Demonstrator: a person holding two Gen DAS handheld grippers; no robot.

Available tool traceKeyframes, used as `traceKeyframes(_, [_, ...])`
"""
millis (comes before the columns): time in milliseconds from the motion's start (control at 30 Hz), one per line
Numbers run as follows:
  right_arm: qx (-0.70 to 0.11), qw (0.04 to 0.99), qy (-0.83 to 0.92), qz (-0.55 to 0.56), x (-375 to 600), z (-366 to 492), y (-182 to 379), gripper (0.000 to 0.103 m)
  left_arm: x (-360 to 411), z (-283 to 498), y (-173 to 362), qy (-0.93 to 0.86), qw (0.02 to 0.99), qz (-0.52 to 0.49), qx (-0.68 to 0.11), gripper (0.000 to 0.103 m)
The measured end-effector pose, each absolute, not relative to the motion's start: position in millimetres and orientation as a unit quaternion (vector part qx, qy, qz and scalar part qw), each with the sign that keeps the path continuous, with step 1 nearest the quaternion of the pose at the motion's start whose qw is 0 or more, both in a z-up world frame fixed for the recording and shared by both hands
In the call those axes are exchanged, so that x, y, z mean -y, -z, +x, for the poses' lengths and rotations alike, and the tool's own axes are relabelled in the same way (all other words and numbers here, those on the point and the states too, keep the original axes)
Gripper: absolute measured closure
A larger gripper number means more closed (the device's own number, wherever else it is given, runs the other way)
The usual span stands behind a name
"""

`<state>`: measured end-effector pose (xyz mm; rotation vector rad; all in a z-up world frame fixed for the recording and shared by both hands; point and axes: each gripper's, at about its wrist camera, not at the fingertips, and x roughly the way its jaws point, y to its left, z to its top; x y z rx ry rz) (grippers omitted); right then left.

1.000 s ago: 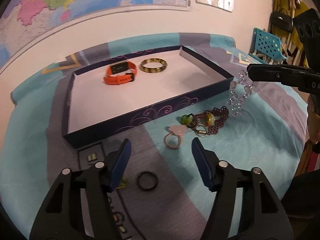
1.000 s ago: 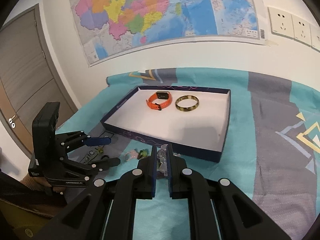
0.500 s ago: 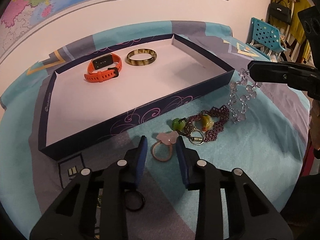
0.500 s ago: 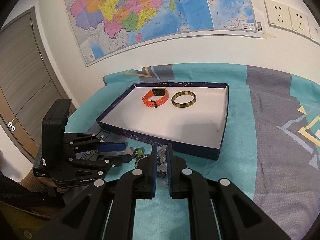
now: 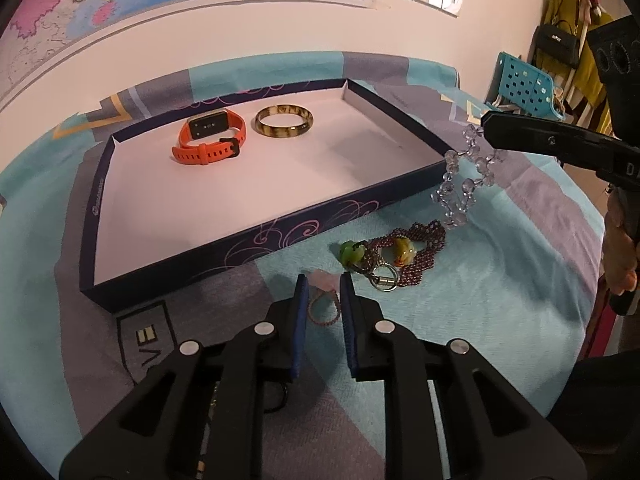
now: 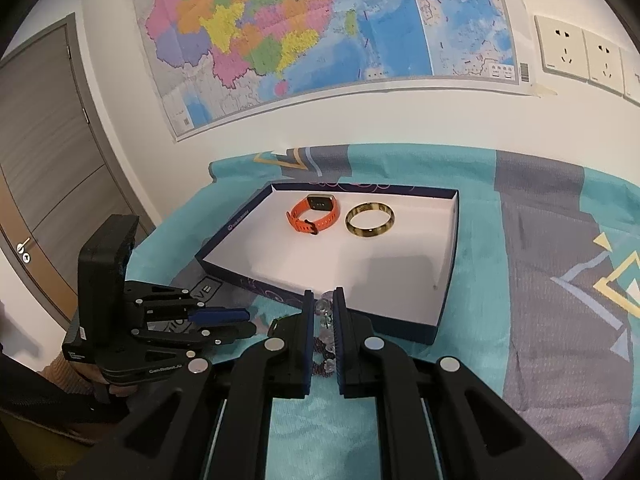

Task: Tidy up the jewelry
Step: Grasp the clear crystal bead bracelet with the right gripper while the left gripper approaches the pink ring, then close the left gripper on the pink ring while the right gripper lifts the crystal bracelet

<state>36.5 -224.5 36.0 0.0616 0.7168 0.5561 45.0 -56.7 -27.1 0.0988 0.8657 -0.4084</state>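
At lower centre of the left wrist view, the left gripper (image 5: 323, 289) is closing, its jaws narrow around a pink beaded ring (image 5: 322, 307) on the teal cloth (image 5: 500, 300); whether the pads already press it is hard to tell. At right, the right gripper (image 5: 486, 124) pinches a clear crystal bracelet (image 5: 460, 184), dangling beside the navy tray (image 5: 248, 236). Inside the tray lie an orange watch (image 5: 210, 138) and an amber bangle (image 5: 284, 121).

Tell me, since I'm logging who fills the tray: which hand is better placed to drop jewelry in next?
Right. Its tool already holds the clear bead bracelet lifted beside the tray; the left tool is only closing around the pink ring on the cloth.
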Motion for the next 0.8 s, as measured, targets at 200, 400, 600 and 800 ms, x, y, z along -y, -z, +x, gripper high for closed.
traceKeyframes(200, [-0.343,0.899,-0.270,0.028,223.3,38.2,-39.1,0.095,50.4,42.0,24.1,0.199,0.887,0.041,-0.414,0.092])
traceKeyframes(400, [-0.348,0.898,-0.268,0.030,224.0,38.2,-35.1,0.095,47.0,38.9,30.2,0.198,0.885,0.050,-0.418,0.065])
traceKeyframes(600, [-0.354,0.896,-0.268,0.032,222.5,39.5,-30.6,0.095,56.3,43.8,34.8,0.194,0.884,0.070,-0.420,0.065])
traceKeyframes(800, [-0.357,0.894,-0.269,0.033,223.1,41.3,-28.6,0.095,60.8,50.4,35.4,0.196,0.883,0.074,-0.421,0.079])
